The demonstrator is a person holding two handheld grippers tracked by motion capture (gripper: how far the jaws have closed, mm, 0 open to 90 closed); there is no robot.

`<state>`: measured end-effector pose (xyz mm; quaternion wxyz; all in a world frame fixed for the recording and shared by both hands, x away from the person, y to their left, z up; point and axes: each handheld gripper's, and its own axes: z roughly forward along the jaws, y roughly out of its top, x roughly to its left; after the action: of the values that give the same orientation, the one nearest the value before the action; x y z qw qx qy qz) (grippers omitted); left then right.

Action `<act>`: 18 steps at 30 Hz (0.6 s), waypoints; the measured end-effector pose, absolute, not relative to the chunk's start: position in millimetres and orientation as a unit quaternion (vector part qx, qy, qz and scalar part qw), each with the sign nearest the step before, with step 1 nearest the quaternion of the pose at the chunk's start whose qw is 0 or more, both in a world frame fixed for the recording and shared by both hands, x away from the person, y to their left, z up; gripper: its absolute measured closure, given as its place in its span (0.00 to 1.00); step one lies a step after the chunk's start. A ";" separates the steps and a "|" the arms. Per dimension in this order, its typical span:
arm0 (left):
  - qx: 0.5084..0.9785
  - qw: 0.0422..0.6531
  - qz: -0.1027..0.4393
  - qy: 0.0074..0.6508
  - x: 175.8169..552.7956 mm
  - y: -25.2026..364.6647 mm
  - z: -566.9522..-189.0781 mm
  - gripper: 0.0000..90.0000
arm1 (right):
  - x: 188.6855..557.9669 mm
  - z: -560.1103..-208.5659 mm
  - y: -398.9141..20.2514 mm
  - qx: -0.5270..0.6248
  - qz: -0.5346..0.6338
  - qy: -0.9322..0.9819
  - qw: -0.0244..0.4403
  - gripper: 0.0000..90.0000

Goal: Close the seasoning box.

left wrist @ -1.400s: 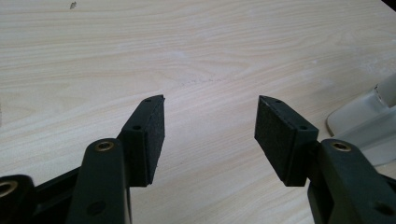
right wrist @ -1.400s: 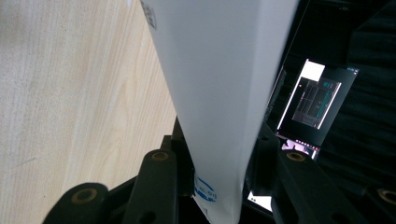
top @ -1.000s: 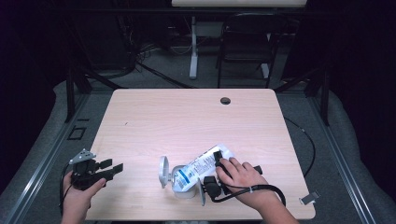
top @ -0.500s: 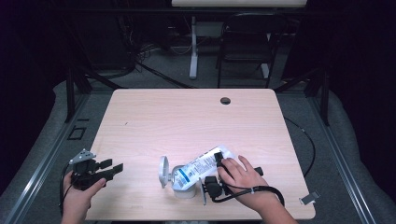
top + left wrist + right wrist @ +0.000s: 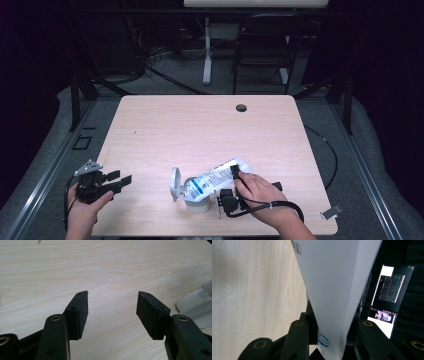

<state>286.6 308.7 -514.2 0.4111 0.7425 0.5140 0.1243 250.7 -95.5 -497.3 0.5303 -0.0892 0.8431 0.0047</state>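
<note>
The white plastic refill pouch with blue print (image 5: 215, 177) is lying near the front edge of the pale wooden table (image 5: 200, 125), clamped by the right gripper (image 5: 231, 184), while the left gripper (image 5: 116, 181) is waiting wide open and empty, above grey carpet (image 5: 380, 165).

We see a worktop (image 5: 200, 130) of pale wood-grain laminate, smooth and matt. The pouch (image 5: 216, 176) looks like smooth white printed plastic film with a slight sheen. The left hand-held gripper (image 5: 112, 312) is matt black plastic, its pads (image 5: 147, 312) faced with rough, foam-like black material and brass-coloured pins.
</note>
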 end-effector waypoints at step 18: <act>0.741 0.409 0.124 0.518 287.7 308.5 -517.9 0.48 | 245.5 -501.0 -104.9 -0.028 0.065 0.859 0.507 0.86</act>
<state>287.7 308.5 -517.9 0.4085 0.7414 0.5179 0.1236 245.5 -104.9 -501.0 0.5071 -0.0280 0.8590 0.0651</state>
